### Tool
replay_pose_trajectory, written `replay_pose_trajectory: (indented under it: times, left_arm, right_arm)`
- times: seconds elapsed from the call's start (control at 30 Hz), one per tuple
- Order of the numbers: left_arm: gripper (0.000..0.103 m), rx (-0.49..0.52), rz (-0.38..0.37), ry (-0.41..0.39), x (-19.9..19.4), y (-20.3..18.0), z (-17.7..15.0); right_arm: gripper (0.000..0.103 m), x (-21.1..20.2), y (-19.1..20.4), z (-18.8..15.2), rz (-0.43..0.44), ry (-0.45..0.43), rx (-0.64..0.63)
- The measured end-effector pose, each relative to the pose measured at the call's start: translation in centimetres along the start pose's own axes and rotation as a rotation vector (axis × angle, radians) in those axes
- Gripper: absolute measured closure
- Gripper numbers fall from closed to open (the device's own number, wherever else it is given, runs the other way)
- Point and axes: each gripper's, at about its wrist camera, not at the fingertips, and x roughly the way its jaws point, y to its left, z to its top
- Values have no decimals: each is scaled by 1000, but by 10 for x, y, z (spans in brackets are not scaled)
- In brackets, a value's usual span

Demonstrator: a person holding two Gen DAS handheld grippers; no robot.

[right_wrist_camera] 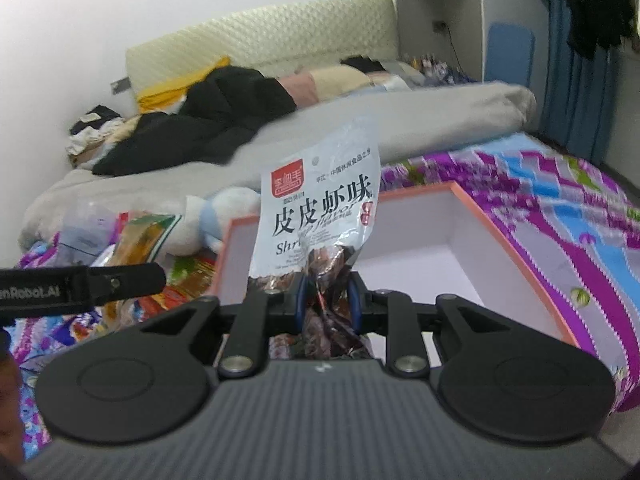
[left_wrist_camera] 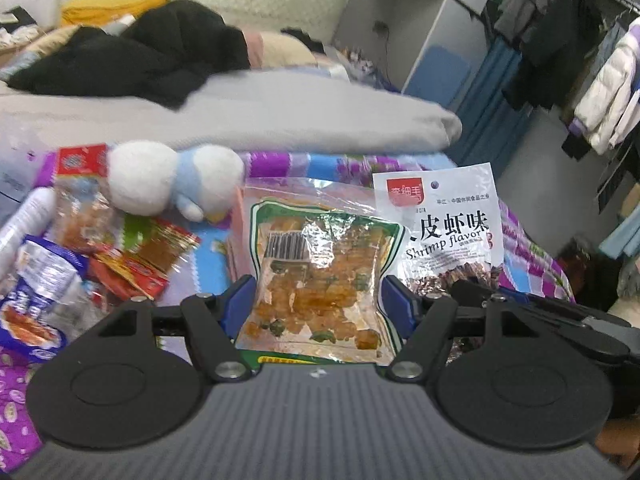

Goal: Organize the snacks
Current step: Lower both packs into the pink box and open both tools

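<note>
Right wrist: gripper [right_wrist_camera: 325, 300] pinching shrimp pkt [right_wrist_camera: 320, 208].

We count two grippers, each with one snack bag: one shrimp-flavor bag [right_wrist_camera: 320, 208], one green-edged clear bag [left_wrist_camera: 320, 276]. One plush toy [left_wrist_camera: 172, 180], one orange-rimmed box [right_wrist_camera: 520, 240], and a loose snack pile [left_wrist_camera: 120, 256] too jumbled to count.

Box interior [right_wrist_camera: 420, 240]: bare, open from above, no obstruction. Bedspread [right_wrist_camera: 560, 216] at 3 o'clock of the box: unoccupied. At 9 o'clock, a snack pile [left_wrist_camera: 132, 256] and plush toy [left_wrist_camera: 168, 184] crowd the bed. At 12 o'clock, a rolled grey duvet [left_wrist_camera: 300, 116] forms a barrier.
</note>
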Motion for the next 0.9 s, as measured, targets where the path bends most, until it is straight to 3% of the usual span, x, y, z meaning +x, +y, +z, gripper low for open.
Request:
replay_pose_trajectory:
  times: [0.37,0.6,0.63,0.73,0.9]
  left_arm:
    - [29,26,-19,157,102,-15,-1]
    - [24,72,-13,167,125,-22,-2]
    - [18,79,-8,165,125,-23,-1]
    - [15,73,-1,169,122,-23,-1]
    - [15,49,-4,138,104,-18,0]
  right_arm:
    - [78,63,-41,-18,-55,140,36]
    - [77,87,-55,-31,-47,190,71]
    - [74,88,-56,-32,-46,192,82]
    - [50,90,-62,-35,-46,191,110]
    - [49,83,-64,-34,-40,163,107]
